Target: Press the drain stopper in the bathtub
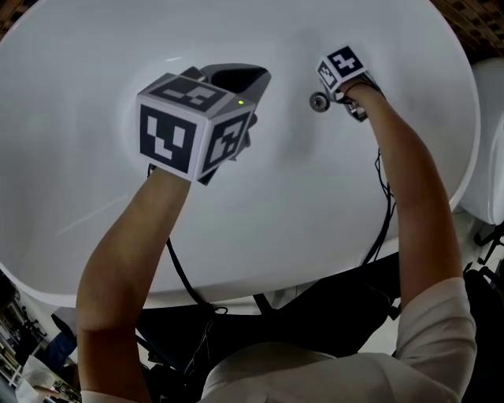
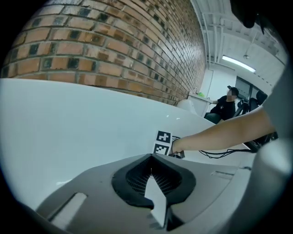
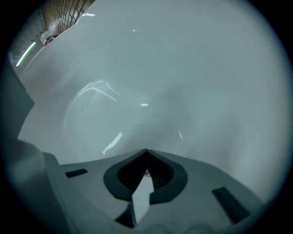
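Your left gripper [image 2: 151, 156] is up over the tub [image 1: 260, 212], jaws shut flat together with nothing between them. Your right gripper [image 3: 146, 151] is low on the tub floor, jaws also together and empty. The stopper [image 1: 319, 101] sits just beside its tip; I can't tell whether they touch.

Right gripper [image 3: 146, 153]: lower centre of frame, 2 grey jaws closed tip to tip.
Bathtub [image 3: 192, 64]: glossy white inner surface with light streaks, fills the frame behind the jaws.
Brick wall [image 3: 64, 11]: sliver, upper left edge.
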A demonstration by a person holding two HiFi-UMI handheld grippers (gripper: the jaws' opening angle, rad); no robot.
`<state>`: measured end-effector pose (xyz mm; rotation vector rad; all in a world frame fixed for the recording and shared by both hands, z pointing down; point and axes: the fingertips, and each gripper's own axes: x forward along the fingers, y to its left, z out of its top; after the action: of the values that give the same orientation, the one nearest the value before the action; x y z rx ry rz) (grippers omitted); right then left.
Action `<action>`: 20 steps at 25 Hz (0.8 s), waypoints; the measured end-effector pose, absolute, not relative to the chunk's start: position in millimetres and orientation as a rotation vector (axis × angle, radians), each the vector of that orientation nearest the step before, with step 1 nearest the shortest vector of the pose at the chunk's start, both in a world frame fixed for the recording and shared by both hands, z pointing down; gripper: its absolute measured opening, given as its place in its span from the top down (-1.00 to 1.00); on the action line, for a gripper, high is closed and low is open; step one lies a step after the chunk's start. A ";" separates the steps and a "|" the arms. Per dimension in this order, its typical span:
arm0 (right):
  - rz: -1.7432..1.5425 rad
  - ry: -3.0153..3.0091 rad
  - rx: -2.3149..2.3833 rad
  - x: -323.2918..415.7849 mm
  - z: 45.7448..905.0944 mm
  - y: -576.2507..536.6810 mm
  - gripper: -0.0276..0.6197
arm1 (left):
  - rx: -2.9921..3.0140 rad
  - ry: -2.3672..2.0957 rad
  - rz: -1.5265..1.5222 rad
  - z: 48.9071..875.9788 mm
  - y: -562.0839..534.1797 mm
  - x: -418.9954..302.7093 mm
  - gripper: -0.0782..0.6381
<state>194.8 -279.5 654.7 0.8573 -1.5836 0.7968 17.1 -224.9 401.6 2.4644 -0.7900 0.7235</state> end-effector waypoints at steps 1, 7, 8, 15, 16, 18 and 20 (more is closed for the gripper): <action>0.805 -1.573 0.844 195.3 663.0 -277.7 0.87 | 2.449 -0.785 0.726 408.4 -227.1 17.9 0.76; 0.875 -1.511 0.802 204.0 699.4 -262.6 0.87 | 2.356 -0.758 0.753 438.3 -224.4 21.9 0.76; 0.892 -1.507 0.799 206.1 698.1 -259.9 0.87 | 2.353 -0.755 0.764 435.6 -222.0 23.7 0.76; 1.002 -1.469 0.744 206.6 747.4 -242.0 0.87 | 2.234 -0.697 0.751 484.2 -213.2 24.6 0.76; 1.022 -1.466 0.747 206.0 755.0 -240.1 0.87 | 2.214 -0.686 0.740 492.7 -211.5 25.1 0.76; 1.057 -1.460 0.751 206.2 764.1 -236.7 0.87 | 2.187 -0.668 0.732 503.6 -208.0 27.6 0.76; 1.060 -1.446 0.750 212.6 770.8 -235.1 0.87 | 2.173 -0.650 0.733 508.6 -204.2 30.5 0.76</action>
<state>212.6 -235.1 770.8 0.7497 -1.4462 1.0598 30.5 -204.2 508.6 2.1734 -0.6504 0.7331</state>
